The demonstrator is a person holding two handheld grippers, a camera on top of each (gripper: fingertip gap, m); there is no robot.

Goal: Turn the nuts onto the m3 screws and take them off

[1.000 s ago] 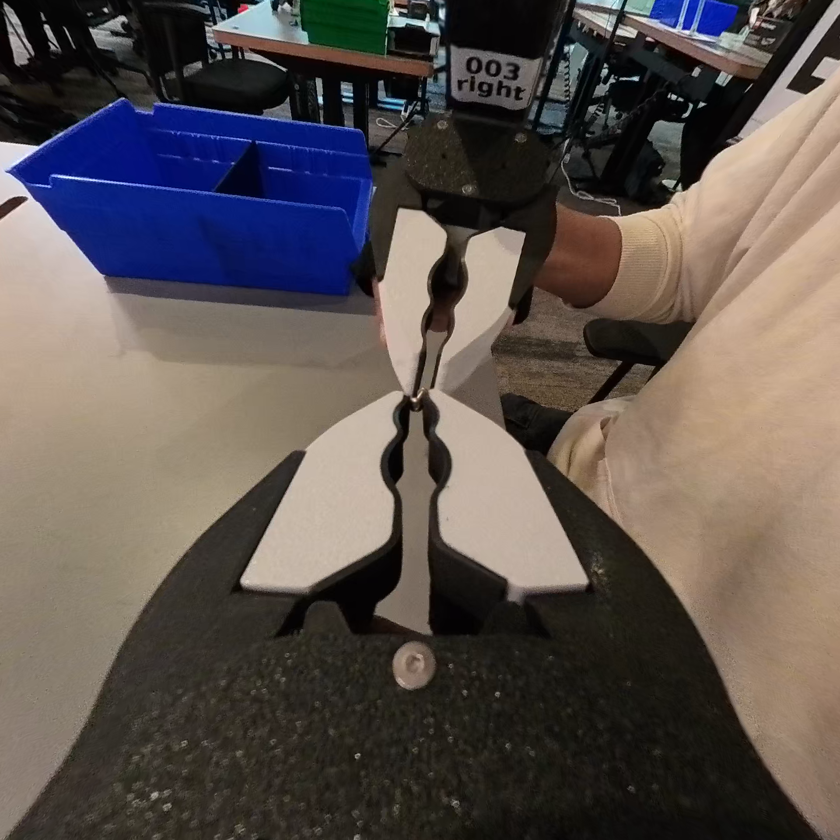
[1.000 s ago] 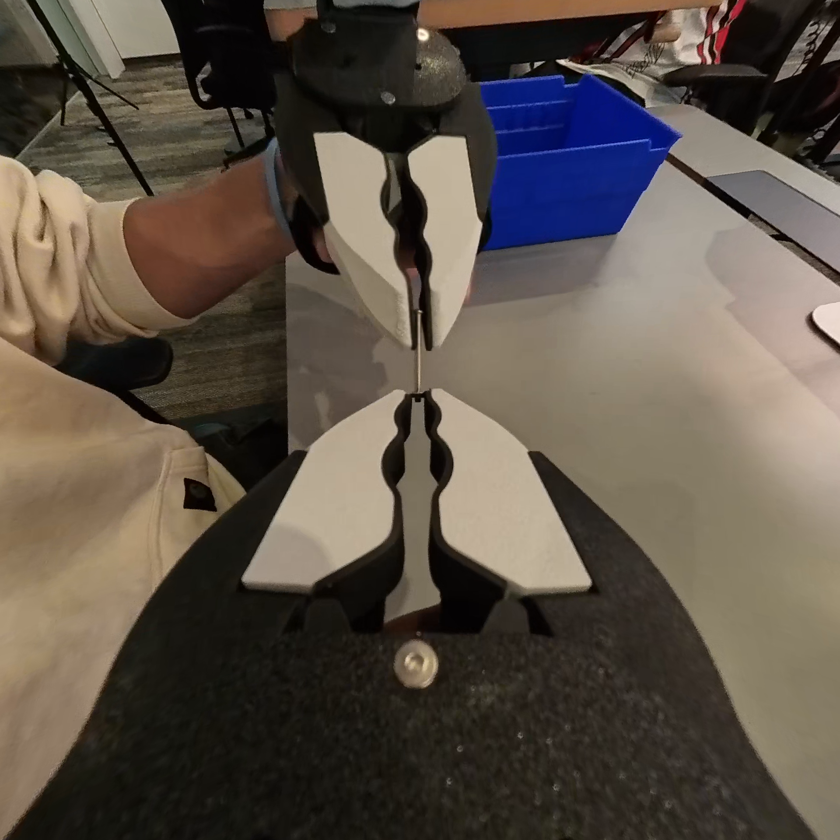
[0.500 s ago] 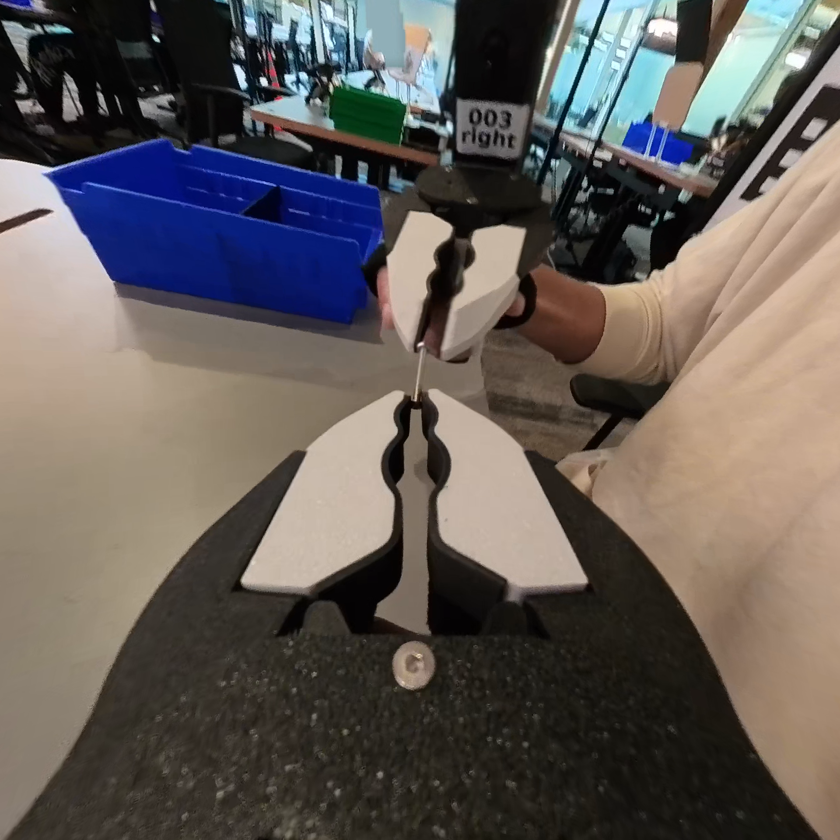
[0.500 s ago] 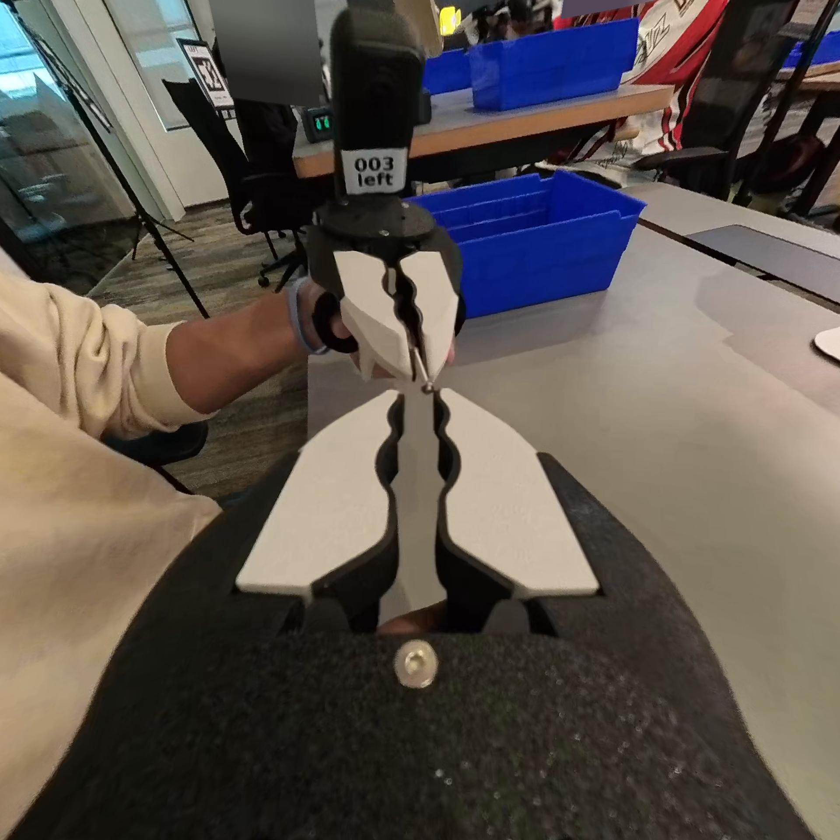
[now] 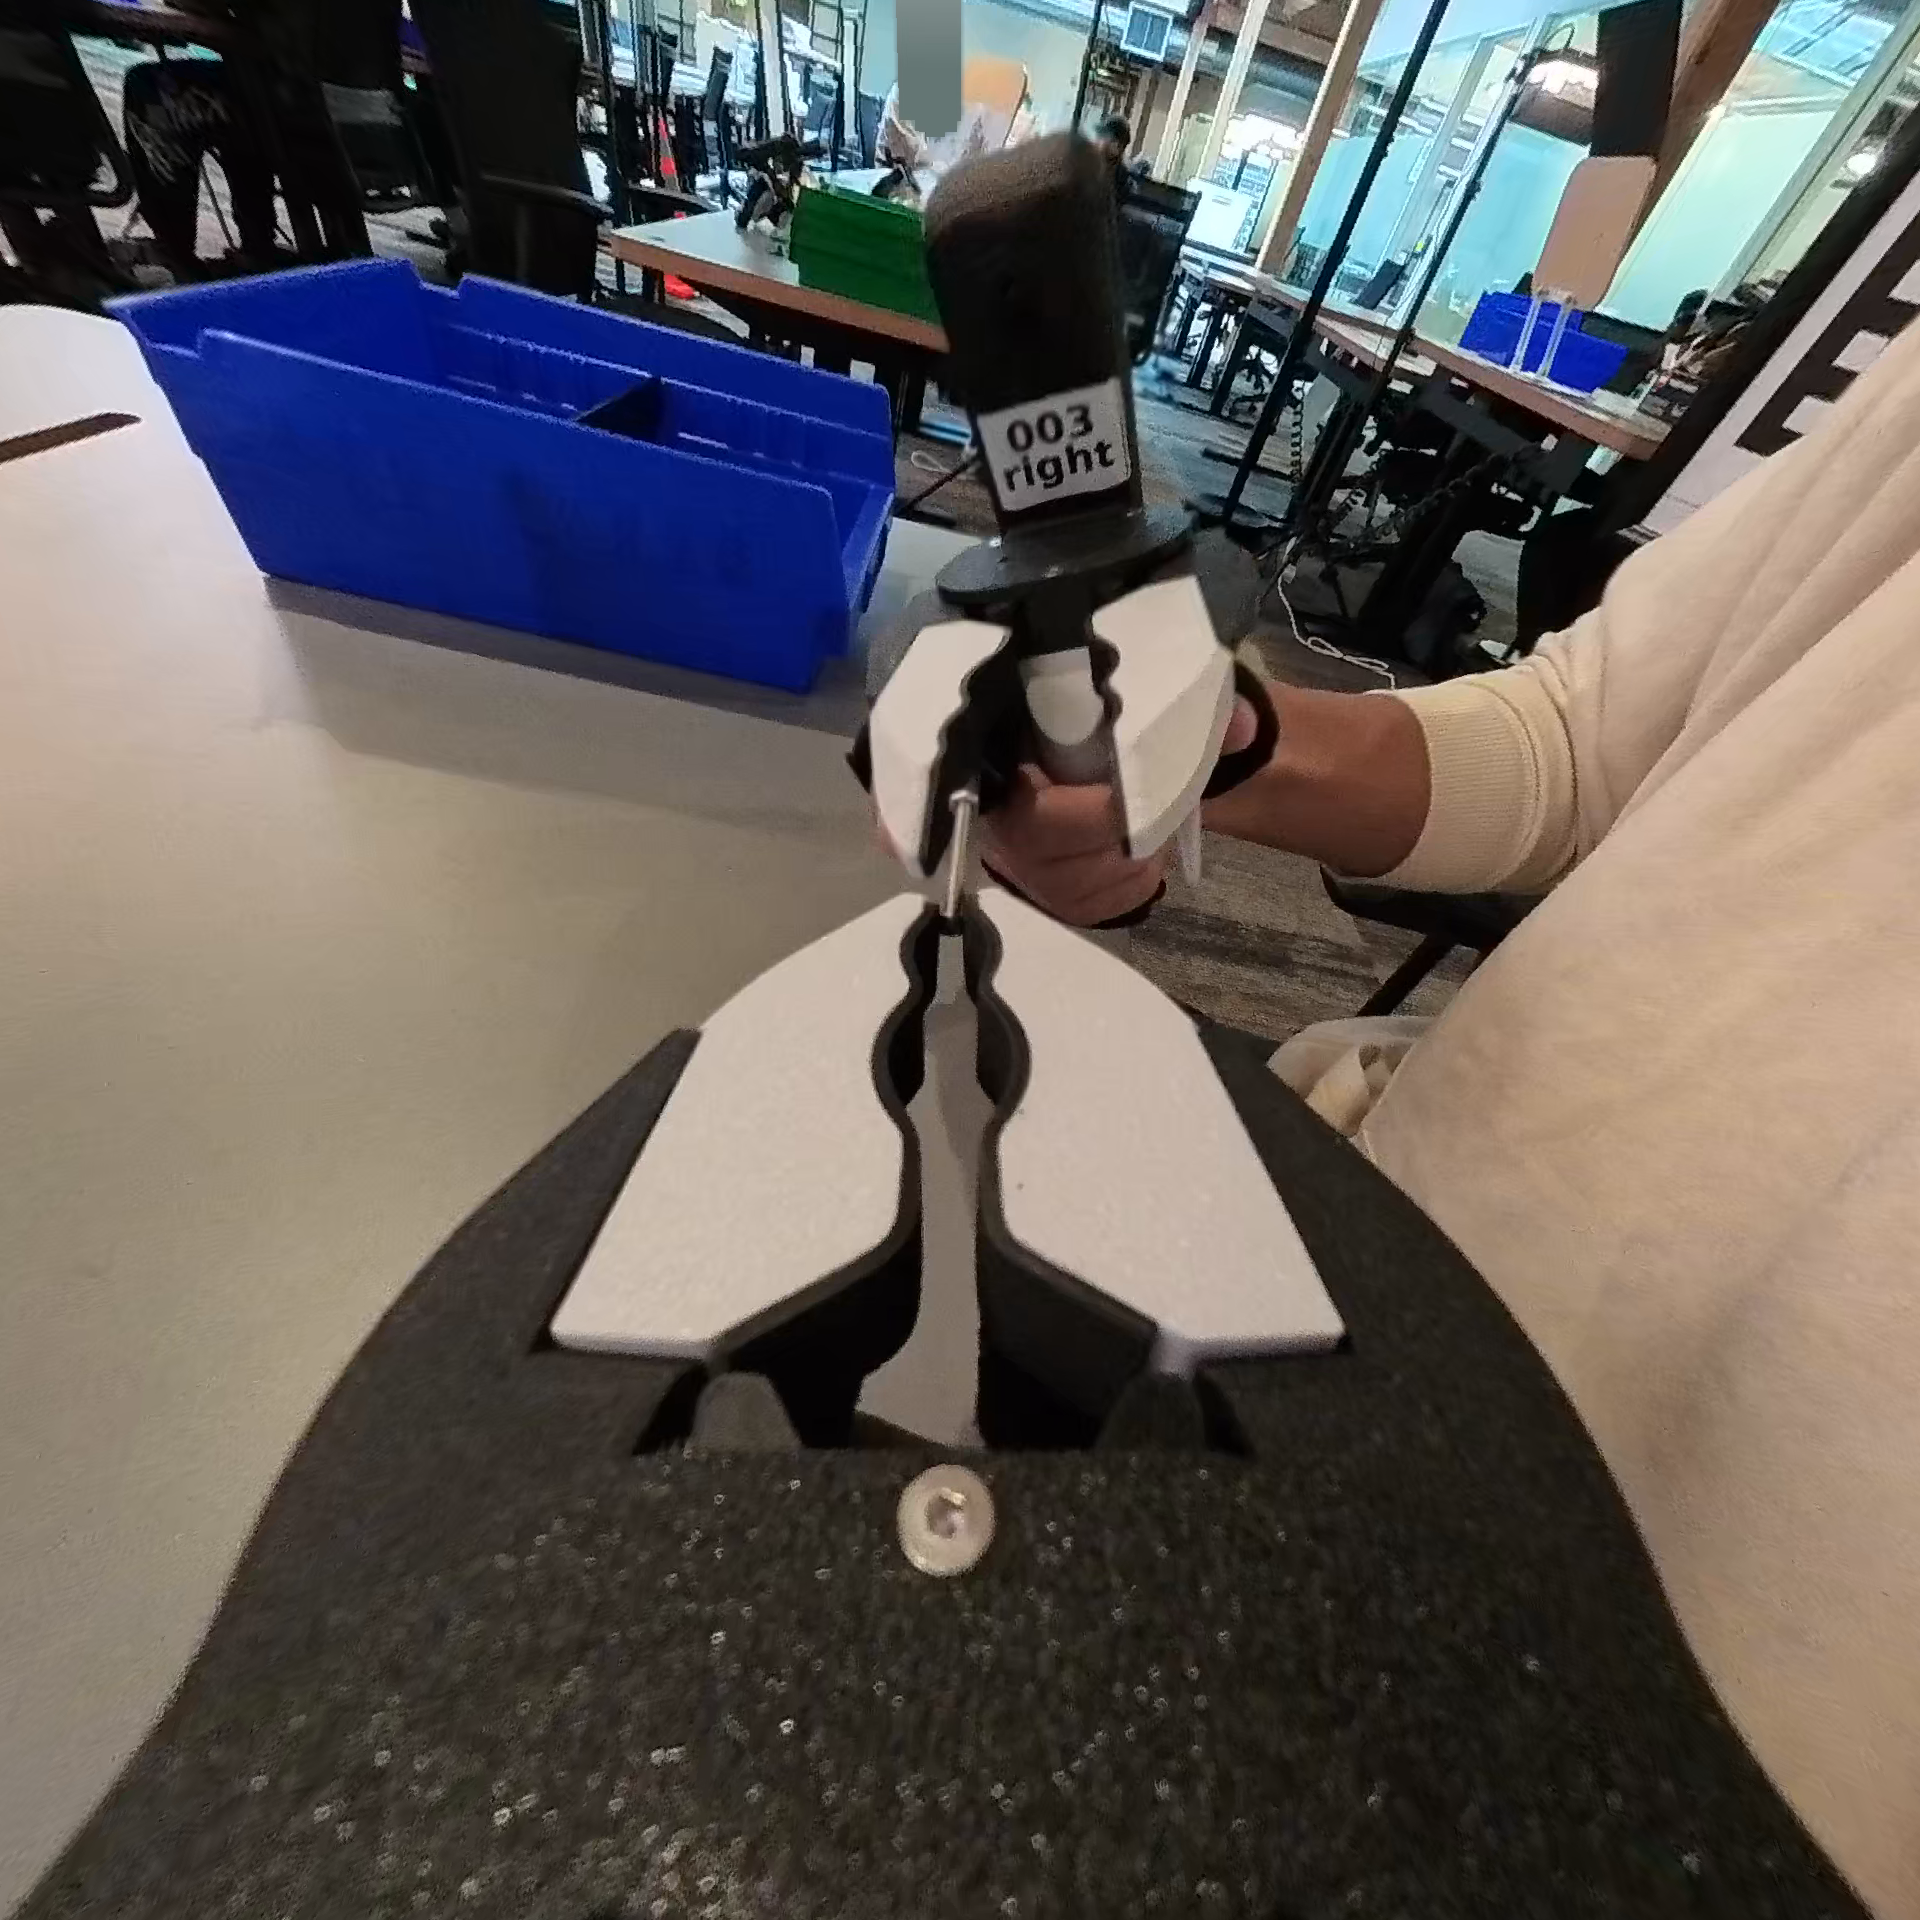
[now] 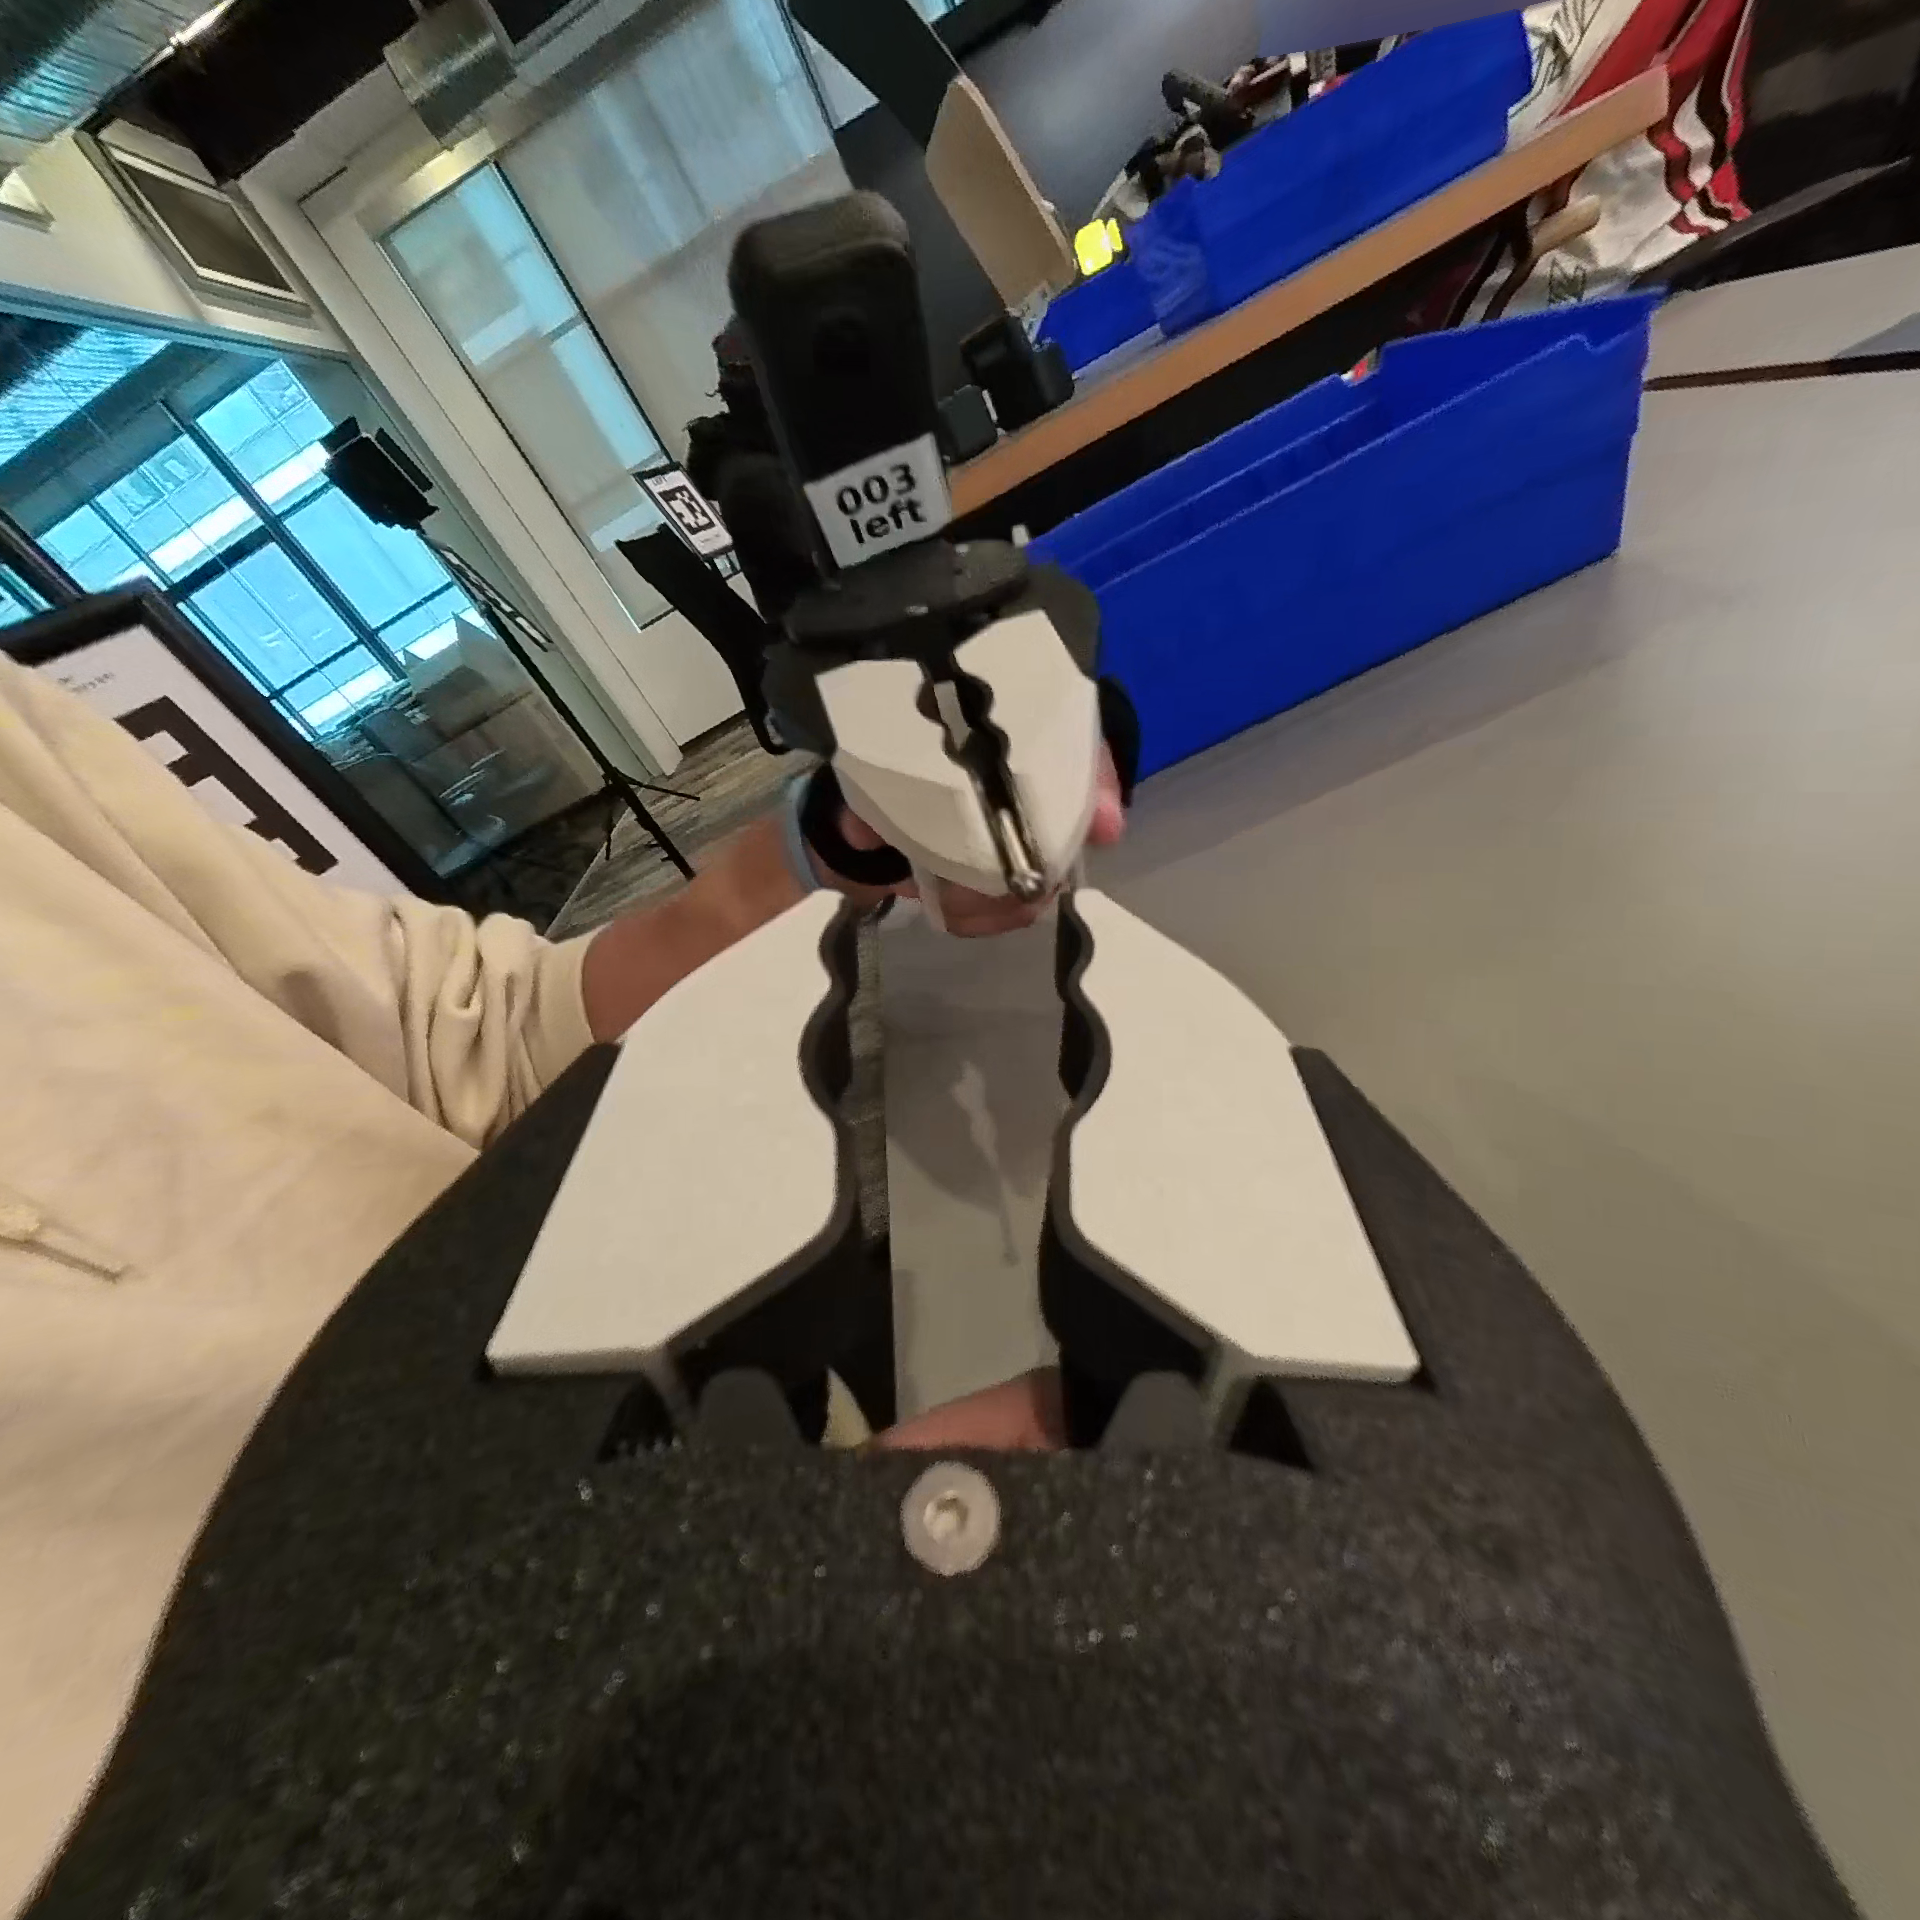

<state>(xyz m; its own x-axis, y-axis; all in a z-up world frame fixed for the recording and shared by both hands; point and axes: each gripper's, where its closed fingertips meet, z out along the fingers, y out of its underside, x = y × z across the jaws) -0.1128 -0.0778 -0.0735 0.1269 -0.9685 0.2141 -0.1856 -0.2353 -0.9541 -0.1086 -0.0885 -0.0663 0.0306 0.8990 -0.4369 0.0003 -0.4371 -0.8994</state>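
A thin metal screw (image 5: 958, 852) sticks out forward from the tips of my left gripper (image 5: 943, 920), which is shut on its near end. My right gripper (image 5: 1023, 857) faces it just beyond, with its jaws wide apart and nothing between them. In the right wrist view my right gripper (image 6: 956, 914) is open and empty. The left gripper (image 6: 1013, 883) is just past its tips with the screw (image 6: 1008, 847) pinched in it, pointing at the camera. I cannot make out a nut on the screw.
A blue divided bin (image 5: 520, 499) stands on the pale table (image 5: 312, 935) behind the grippers; it also shows in the right wrist view (image 6: 1351, 582). The person's cream sleeve (image 5: 1662, 935) fills the right side. Both grippers hang over the table's near edge. Both grippers' tips are close together, under 4 cm apart.
My right gripper has opened and let go of the screw. The left gripper keeps hold of it. Both grippers have tilted upward and drawn slightly apart.
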